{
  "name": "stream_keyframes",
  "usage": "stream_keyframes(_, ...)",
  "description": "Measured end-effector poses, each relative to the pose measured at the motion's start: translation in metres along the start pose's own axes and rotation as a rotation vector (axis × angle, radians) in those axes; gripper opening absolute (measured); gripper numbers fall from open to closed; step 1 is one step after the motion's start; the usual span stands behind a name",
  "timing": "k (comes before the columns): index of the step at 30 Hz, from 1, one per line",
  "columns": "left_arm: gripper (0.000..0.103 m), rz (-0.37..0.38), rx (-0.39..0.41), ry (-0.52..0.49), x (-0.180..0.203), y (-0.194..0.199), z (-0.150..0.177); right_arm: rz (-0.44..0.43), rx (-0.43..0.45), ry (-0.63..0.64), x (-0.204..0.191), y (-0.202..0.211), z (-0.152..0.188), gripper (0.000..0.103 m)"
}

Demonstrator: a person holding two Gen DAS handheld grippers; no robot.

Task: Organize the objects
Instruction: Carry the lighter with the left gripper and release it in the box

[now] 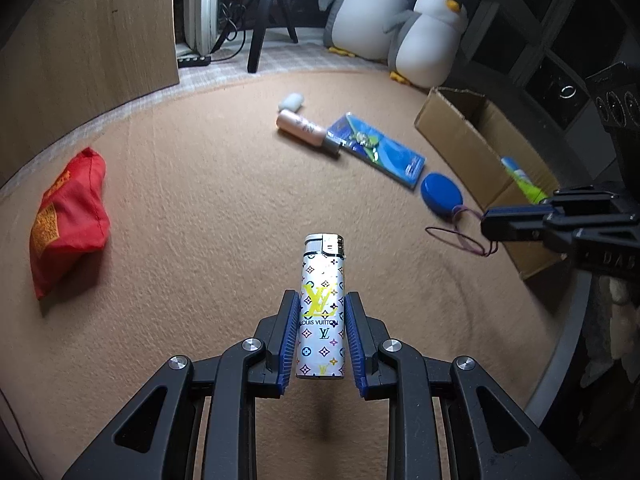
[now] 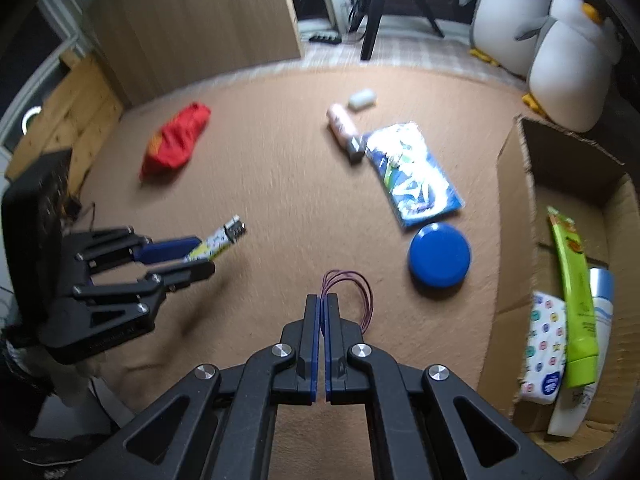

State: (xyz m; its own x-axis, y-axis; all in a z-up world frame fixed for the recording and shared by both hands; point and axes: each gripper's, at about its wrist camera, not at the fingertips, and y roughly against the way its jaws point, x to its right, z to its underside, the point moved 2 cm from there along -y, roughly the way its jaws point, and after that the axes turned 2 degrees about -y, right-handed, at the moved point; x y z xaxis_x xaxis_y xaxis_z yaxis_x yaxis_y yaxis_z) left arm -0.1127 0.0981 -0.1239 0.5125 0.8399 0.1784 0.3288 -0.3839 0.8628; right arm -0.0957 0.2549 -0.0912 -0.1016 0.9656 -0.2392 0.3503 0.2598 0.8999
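Note:
My left gripper (image 1: 322,296) is shut on a white lighter (image 1: 322,312) with coloured monogram print, held off the tan carpet with its metal head pointing away. The right wrist view shows the same gripper (image 2: 204,254) and lighter (image 2: 218,242) at the left. My right gripper (image 2: 322,298) is shut on thin purple cord loops (image 2: 360,292) that hang from its tips. Seen from the left wrist, the right gripper (image 1: 486,220) trails the cord (image 1: 460,240) beside a blue oval disc (image 1: 441,197). The disc (image 2: 439,258) lies on the carpet; whether the cord is tied to it I cannot tell.
An open cardboard box (image 2: 516,200) at the right holds a green tube (image 2: 572,292), a white bottle and a patterned pack. On the carpet lie a red pouch (image 2: 176,140), a pink tube (image 2: 342,124), a blue packet (image 2: 416,176) and a small white piece (image 2: 362,99). Two plush penguins (image 2: 568,60) sit behind.

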Motion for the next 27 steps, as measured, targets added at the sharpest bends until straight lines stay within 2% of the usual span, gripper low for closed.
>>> stream_keyframes(7, 0.025, 0.020, 0.045, -0.002, 0.009, 0.015, -0.020, -0.020, 0.074, -0.046, 0.013, 0.031, -0.014, 0.002)
stream_keyframes(13, 0.025, 0.052, 0.081, -0.037, 0.032, 0.019, -0.047, 0.012, 0.133, -0.079, 0.035, 0.059, -0.019, 0.002)
stream_keyframes(27, 0.025, 0.151, 0.118, -0.173, 0.142, -0.011, -0.109, 0.104, 0.175, -0.193, 0.110, 0.095, 0.009, 0.002)
